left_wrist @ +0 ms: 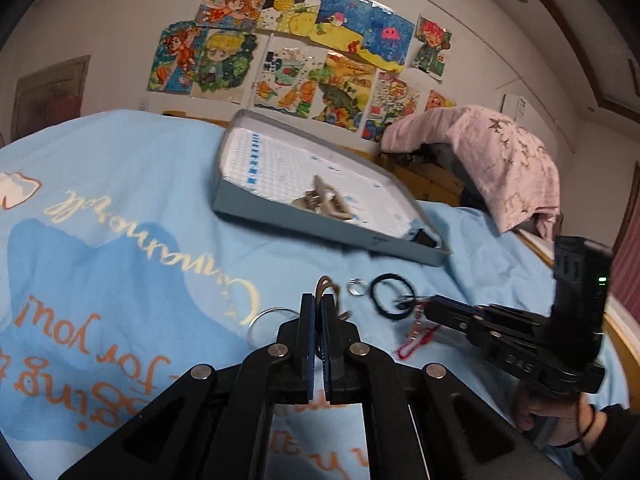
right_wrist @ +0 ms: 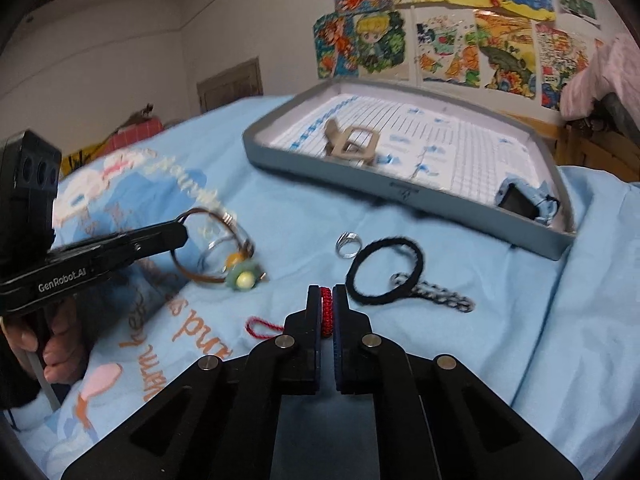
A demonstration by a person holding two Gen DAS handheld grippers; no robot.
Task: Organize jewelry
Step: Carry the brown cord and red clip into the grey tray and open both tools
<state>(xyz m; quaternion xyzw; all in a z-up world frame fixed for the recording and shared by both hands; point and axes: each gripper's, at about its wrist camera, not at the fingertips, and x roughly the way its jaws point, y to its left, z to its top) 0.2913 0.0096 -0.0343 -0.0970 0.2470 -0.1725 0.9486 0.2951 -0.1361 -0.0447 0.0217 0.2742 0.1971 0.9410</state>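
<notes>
One tray point(right_wrist: 400, 190), one ring point(right_wrist: 347, 244), one black loop point(right_wrist: 384, 274), two cord bracelets (brown point(right_wrist: 208, 240), red point(right_wrist: 326, 312)), two grippers point(right_wrist: 326, 300).

Dim, even indoor light is falling softly, casting only a faint shadow under the shallow grey cardboard tray point(right_wrist: 404, 190). Fisheye distortion is bending the edges, corners are darkening, and motion blur is smearing the tray and the printed pale-blue bedsheet point(left_wrist: 120, 240).

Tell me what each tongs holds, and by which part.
Left tongs: brown cord bracelet, pinched on its cord loop. Right tongs: red braided cord, pinched along its braid.
</notes>
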